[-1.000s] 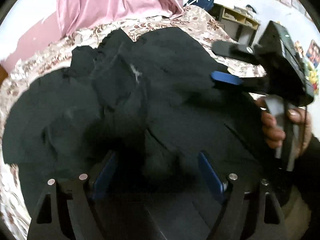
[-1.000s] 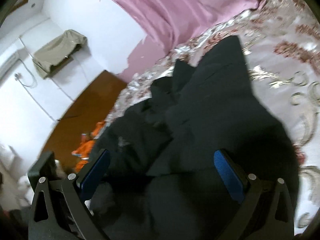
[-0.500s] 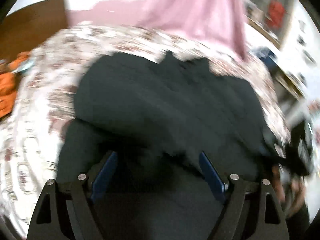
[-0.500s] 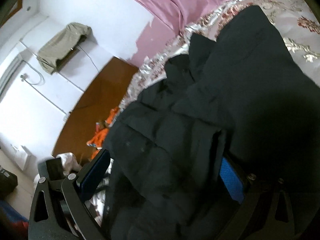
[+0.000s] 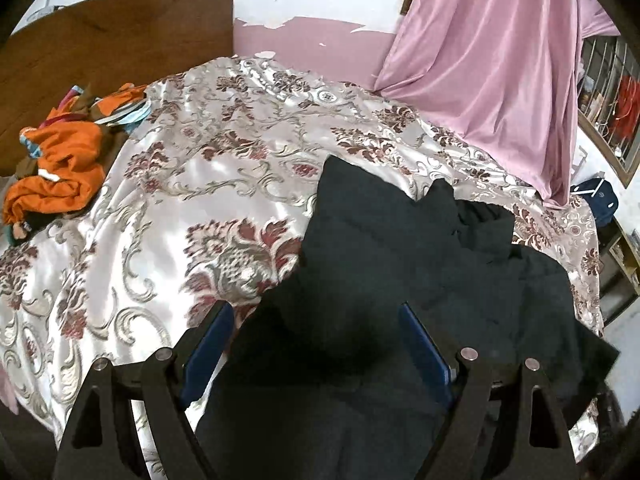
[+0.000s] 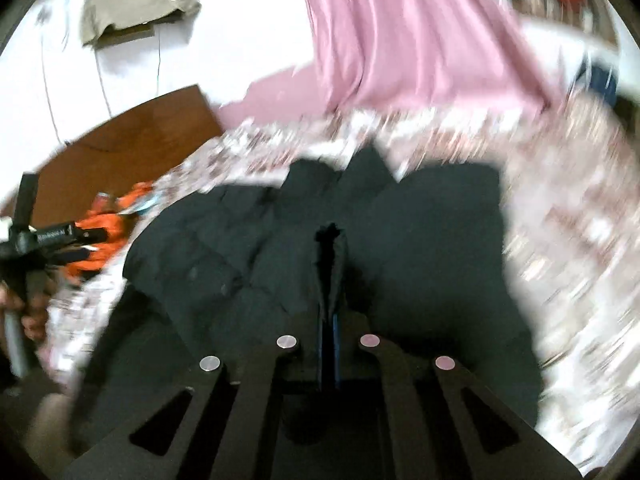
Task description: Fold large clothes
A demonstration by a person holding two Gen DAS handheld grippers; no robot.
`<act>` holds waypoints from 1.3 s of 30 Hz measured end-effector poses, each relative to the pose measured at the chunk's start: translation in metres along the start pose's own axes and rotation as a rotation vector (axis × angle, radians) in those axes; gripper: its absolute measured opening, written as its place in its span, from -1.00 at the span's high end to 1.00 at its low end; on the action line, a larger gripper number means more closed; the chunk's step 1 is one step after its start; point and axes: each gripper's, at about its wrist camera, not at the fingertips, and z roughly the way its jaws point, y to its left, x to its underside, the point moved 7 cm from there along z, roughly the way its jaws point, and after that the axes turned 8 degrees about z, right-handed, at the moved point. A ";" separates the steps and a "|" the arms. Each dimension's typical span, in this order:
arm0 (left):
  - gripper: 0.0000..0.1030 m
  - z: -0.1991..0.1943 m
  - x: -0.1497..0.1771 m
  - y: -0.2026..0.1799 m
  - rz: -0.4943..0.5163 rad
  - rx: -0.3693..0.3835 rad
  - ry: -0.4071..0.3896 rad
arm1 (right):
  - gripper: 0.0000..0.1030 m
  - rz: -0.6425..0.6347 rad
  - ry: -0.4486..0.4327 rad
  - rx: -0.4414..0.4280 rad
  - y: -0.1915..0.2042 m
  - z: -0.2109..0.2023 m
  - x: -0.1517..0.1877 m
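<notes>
Right gripper (image 6: 329, 320) pinching black garment (image 6: 420, 240) fold; view blurred. Left gripper (image 5: 316, 344) wide, garment's near edge cut off.

Black garment (image 6: 420, 232) fold between clamped jaws

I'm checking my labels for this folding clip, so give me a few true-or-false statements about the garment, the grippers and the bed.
1. The right gripper is shut on a fold of the black garment. True.
2. The left gripper is clamped shut. False: its jaws stand wide apart, with garment between them.
3. The bedspread is plain white. False: it has a floral pattern.
4. Orange clothes lie by the headboard. True.
5. The pink curtain lies under the garment. False: it hangs behind the bed.
</notes>
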 end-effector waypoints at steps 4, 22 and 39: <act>-0.62 0.015 -0.009 -0.010 0.009 0.002 0.003 | 0.93 0.040 -0.068 0.093 -0.030 -0.009 -0.018; -0.61 0.086 -0.011 -0.159 0.417 0.323 -0.029 | 0.06 0.014 -0.034 -0.026 -0.037 0.021 0.001; -0.56 0.119 0.076 -0.151 0.537 0.307 0.091 | 0.24 -0.219 0.305 0.028 -0.006 0.068 0.064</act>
